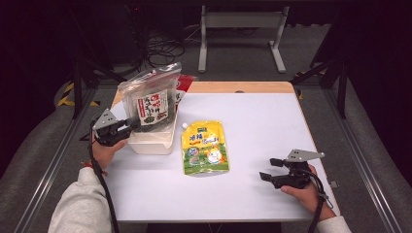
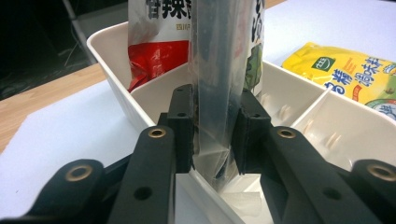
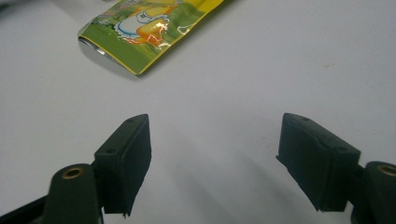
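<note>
A clear bag of dark seaweed with a red and white label (image 1: 150,99) (image 2: 217,70) stands upright in a white divided tray (image 1: 150,144) (image 2: 112,60) at the table's left. My left gripper (image 1: 132,124) (image 2: 212,126) reaches in from the left, its pads close on either side of the bag's lower edge without pinching the film. A red and white packet (image 1: 183,85) (image 2: 156,56) stands behind it in the tray. A yellow-green spouted pouch (image 1: 204,148) (image 2: 345,74) (image 3: 149,23) lies flat mid-table. My right gripper (image 1: 269,169) (image 3: 215,158) rests open near the front right, holding nothing.
The white table top (image 1: 262,121) has bare room between the pouch and the right gripper. A wooden strip (image 1: 233,87) runs along its far edge. Behind it stand a grey frame (image 1: 240,22) and cables on the floor.
</note>
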`<state>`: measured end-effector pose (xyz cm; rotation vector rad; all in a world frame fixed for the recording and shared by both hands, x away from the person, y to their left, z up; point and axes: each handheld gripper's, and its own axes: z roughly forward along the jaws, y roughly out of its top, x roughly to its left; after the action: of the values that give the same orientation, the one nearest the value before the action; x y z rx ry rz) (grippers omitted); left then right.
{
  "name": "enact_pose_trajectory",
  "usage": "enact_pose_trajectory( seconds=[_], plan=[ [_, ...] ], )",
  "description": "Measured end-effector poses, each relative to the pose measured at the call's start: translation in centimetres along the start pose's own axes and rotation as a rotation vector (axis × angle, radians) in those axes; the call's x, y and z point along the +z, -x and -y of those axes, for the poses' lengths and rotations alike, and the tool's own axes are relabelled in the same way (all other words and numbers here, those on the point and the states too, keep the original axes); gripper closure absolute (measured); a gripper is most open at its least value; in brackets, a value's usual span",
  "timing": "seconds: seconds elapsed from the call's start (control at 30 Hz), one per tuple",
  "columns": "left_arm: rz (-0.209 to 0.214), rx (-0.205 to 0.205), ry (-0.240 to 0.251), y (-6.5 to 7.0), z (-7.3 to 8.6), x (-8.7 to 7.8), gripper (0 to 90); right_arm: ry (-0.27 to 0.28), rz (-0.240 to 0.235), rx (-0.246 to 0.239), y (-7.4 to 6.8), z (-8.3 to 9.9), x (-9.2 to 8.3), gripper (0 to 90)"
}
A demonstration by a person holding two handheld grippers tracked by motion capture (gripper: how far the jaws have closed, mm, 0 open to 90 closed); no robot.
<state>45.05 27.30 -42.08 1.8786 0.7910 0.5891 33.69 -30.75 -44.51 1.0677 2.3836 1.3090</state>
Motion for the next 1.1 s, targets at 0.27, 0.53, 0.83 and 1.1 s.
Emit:
enact_pose_trajectory(
  seconds=[0.27, 0.53, 0.83, 1.1],
  plan=[
    [-0.039, -0.037, 0.095, 0.4, -1.4, -0.9, 50.6, 0.003, 0.000, -0.005, -0.1, -0.1, 0.0, 25.1],
    [-0.020, -0.014, 0.100, 0.9, -2.1, -0.3, 75.3, 0.006, 0.000, 0.006, -0.1, -0.1, 0.0, 25.2],
    [-0.015, -0.010, 0.088, 0.4, -1.2, -0.4, 78.8, 0.002, -0.003, 0.003, -0.2, -0.1, 0.1, 25.3],
    [-0.029, -0.039, 0.091, 0.6, -1.4, -1.0, 60.3, 0.000, 0.014, 0.003, -0.2, -0.4, 0.3, 26.2]
  ],
)
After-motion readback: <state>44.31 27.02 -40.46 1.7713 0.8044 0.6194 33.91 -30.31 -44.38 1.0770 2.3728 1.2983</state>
